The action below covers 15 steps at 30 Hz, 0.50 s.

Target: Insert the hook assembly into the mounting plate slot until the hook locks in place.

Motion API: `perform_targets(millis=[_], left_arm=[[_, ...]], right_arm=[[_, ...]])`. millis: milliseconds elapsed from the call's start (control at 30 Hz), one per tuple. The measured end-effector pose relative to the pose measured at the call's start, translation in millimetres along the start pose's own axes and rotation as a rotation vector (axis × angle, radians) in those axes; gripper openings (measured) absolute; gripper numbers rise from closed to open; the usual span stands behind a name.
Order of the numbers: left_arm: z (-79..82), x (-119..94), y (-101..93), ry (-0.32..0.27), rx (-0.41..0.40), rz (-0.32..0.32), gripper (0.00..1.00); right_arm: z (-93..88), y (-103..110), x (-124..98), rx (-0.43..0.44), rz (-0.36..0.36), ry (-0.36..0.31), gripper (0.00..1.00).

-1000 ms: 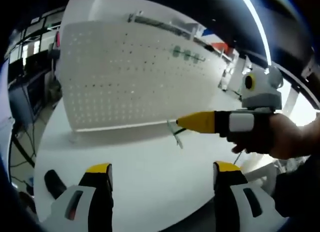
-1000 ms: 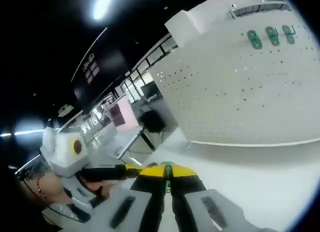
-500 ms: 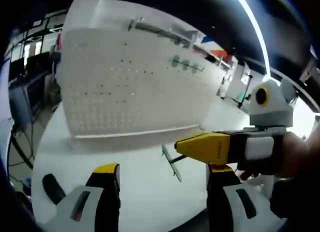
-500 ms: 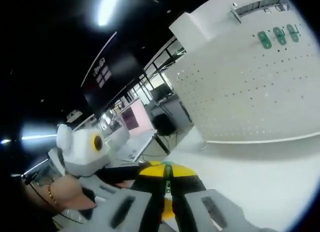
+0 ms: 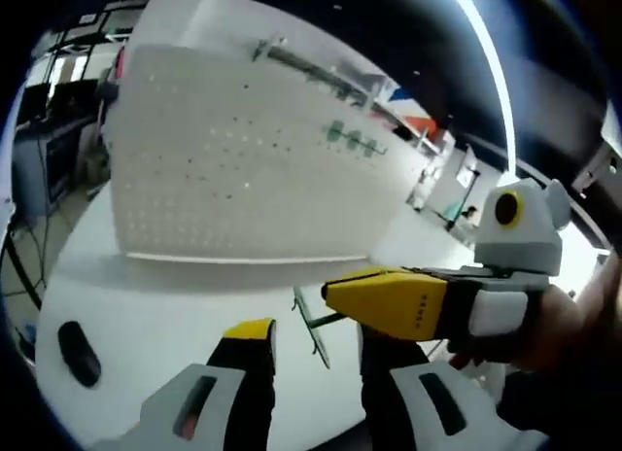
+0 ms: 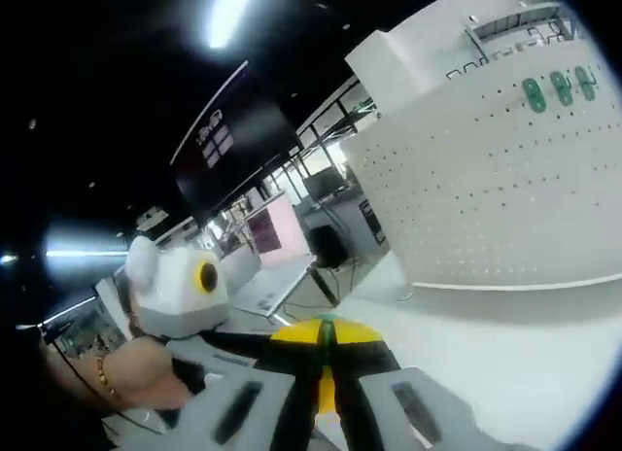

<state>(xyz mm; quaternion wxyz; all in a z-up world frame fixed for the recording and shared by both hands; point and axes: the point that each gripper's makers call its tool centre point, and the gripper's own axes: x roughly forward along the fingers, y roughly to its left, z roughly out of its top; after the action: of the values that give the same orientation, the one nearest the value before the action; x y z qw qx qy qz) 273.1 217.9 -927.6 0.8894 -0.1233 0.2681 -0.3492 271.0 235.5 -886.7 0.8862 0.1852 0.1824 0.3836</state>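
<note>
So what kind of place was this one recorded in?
Likely a lab or workshop hall: a white pegboard stands on a white table, strip lights cross a dark ceiling, and desks with monitors sit behind.

In the left gripper view, a pegboard panel (image 5: 243, 169) is stood upright on the far part of a table (image 5: 146, 305), with three hooks (image 5: 352, 140) hung on it toward its upper right. The right gripper (image 5: 335, 294) is seen entering from the right, between the panel and the left gripper (image 5: 311, 349), with a hook assembly (image 5: 313, 325) held at its tip above the table; a small object (image 5: 76, 352) is laid on the table at the near left
</note>
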Motion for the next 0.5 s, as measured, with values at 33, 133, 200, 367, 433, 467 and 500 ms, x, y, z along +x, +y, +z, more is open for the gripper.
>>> perform_targets(millis=[33,133,200,367,433,467,500], left_arm=[[1.0,-0.6,-1.0,-0.005,-0.001,-0.009,0.24],[2.4,-1.1,-1.3,-0.013,0.0,-0.015,0.1],[2.3,-0.9,-1.8,-0.013,-0.015,-0.025,0.09],[2.0,-0.7,-3.5,-0.018,-0.042,-0.04,0.06],[2.4,-0.9,-3.7,-0.021,-0.049,-0.043,0.06],[2.7,-1.1,-3.8,-0.021,-0.052,-0.045,0.05],[2.7,-1.3,-3.9,-0.02,-0.052,-0.047,0.05]], right_arm=[[0.3,-0.1,0.0,-0.003,-0.001,-0.001,0.0],[1.3,-0.3,-0.9,-0.004,-0.003,-0.005,0.0],[1.7,-0.6,-1.2,-0.007,-0.006,-0.007,0.0],[2.7,0.5,-0.7,-0.031,-0.009,-0.007,0.0],[3.2,0.8,-0.7,-0.034,-0.01,-0.008,0.0],[3.3,0.9,-0.8,-0.036,-0.01,-0.009,0.0],[3.5,1.4,-1.0,-0.041,-0.01,-0.009,0.0]])
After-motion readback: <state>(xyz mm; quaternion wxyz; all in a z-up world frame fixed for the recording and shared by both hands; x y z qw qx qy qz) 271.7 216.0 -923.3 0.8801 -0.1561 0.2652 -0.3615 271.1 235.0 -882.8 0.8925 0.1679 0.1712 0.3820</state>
